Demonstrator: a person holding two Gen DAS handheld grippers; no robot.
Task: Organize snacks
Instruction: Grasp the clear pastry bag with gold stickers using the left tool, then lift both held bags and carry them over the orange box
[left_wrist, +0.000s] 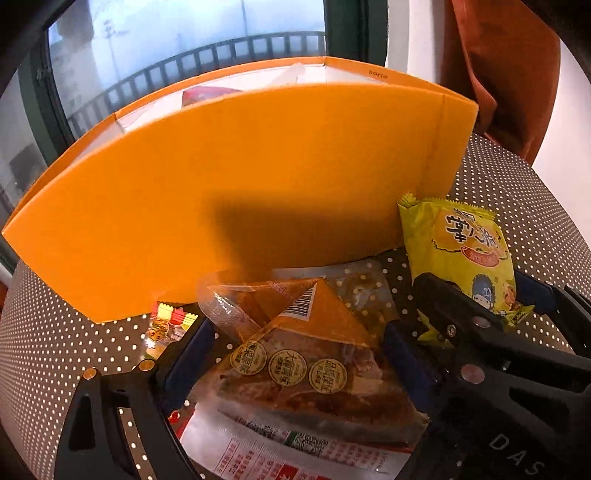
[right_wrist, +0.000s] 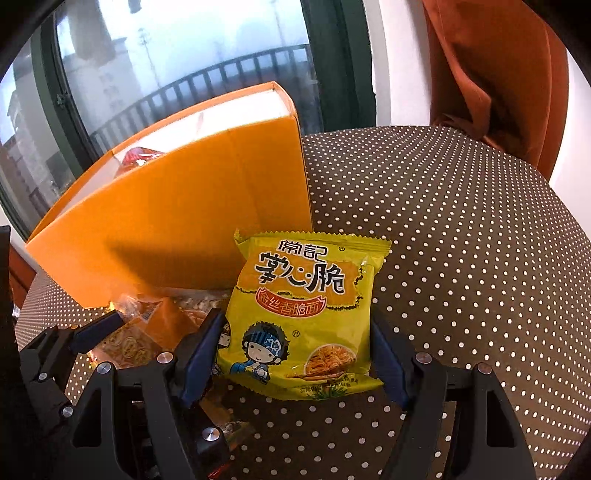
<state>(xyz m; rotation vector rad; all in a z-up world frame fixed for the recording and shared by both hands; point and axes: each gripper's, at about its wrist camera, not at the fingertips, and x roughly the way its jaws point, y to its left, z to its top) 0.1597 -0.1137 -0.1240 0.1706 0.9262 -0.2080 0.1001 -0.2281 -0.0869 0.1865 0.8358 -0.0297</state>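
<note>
Behind box wall (right_wrist: 177, 229), possibly red packet (right_wrist: 138, 157).

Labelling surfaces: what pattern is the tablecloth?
Brown with small white polka dots; the tablecloth shows best in the right wrist view.

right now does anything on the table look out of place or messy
Yes. Several snack packs lie loose on the dotted tablecloth outside the orange box: a yellow noodle pack, a clear triangular pack lying skewed over a flat red-and-white packet. Nothing looks torn or spilled.
</note>
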